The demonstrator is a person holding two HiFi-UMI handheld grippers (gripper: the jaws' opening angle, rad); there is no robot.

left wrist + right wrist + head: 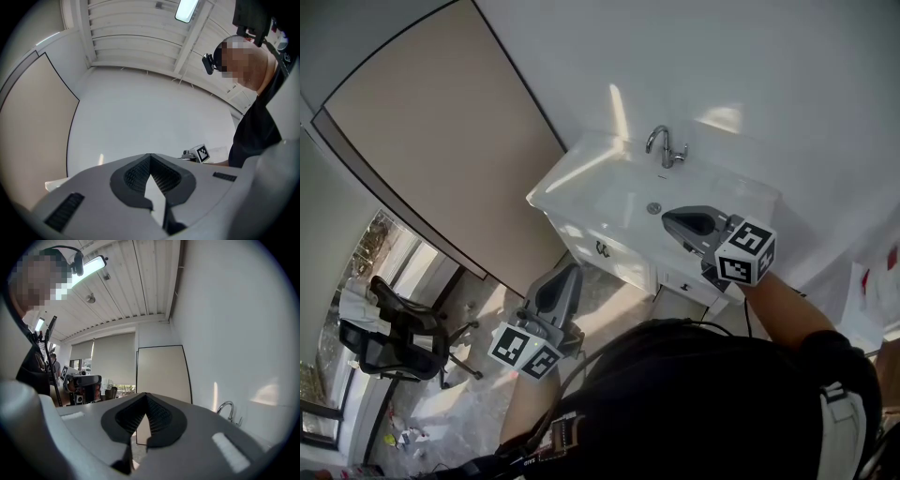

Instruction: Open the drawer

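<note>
The task has not been begun, as far as can be judged. The drawer (614, 255) is set in the front of the white cabinet (581, 183), below the front edge of the sink (628, 187). It is seen shut, flush with the rest of the front. No handle has been touched.

The right gripper (675, 221) is held over the sink near its right end, well above the drawer front. Its jaws are seen pressed together in the right gripper view, with nothing between them. The left gripper (567, 279) is held lower, off the cabinet's front, over the floor. Its jaws are likewise closed on nothing in the left gripper view.

What is left is judged to be the whole job: a gripper must be lowered to a handle, the jaws parted and closed on it, and the drawer pulled out.

By count, two grippers are seen, one cabinet, one sink and one tap (666, 148). Two handles are made out on the front: one (603, 248) towards the left, and a smaller one (685, 284) towards the right.
</note>
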